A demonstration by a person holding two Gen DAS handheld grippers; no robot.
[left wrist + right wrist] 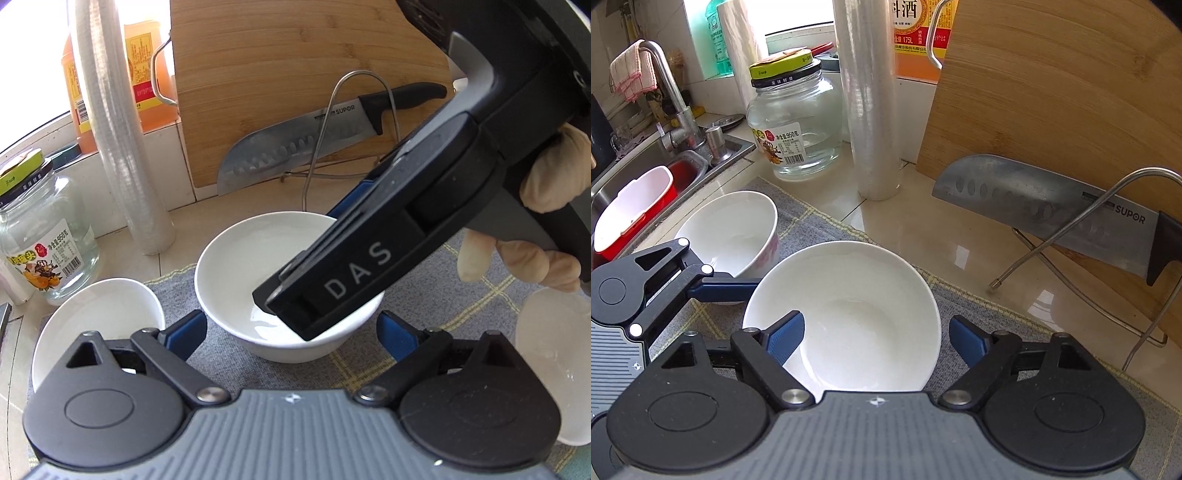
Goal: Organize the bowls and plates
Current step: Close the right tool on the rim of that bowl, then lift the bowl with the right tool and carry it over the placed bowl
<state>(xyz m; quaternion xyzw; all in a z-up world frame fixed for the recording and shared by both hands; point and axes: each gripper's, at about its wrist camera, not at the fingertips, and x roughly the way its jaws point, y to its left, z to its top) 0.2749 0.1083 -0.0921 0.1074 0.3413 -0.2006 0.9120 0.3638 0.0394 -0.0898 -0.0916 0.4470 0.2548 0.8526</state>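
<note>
Landmark: I place everything against the plain white bowl (846,321), which sits on the grey checked mat (979,317) in the middle of both views.

Left of the bowl: a second bowl with a pink pattern (735,232) stands on the mat, just beside the plain one; I cannot tell whether their walls touch. Further left is the sink (646,166) with a red-and-white tub (635,210) in it.

Left gripper (291,332): released, its blue pads spread wide. The bowls lie ahead of it and nothing sits between the pads.

Right gripper (875,336): parted, not clenched. One blue pad hangs inside the plain bowl and the other outside the rim, so it straddles the wall without pinching it. In the left view its body slants down into the bowl.

Behind the bowl: a glass jar (794,125), a roll of cling film (871,110), and a SUPOR knife (1052,214) resting in a wire rack (1108,229) against a bamboo cutting board (1071,92).

Right of the bowl: a translucent dish (546,350) at the mat's edge, near the gloved hand (546,206).

Risk, grip: I judge a one-wall pinch on wet-looking glazed ceramic may slip or let the bowl swing down.

Risk, neighbours: a tilting lift could knock the patterned bowl, and a backward sweep could reach the knife.
</note>
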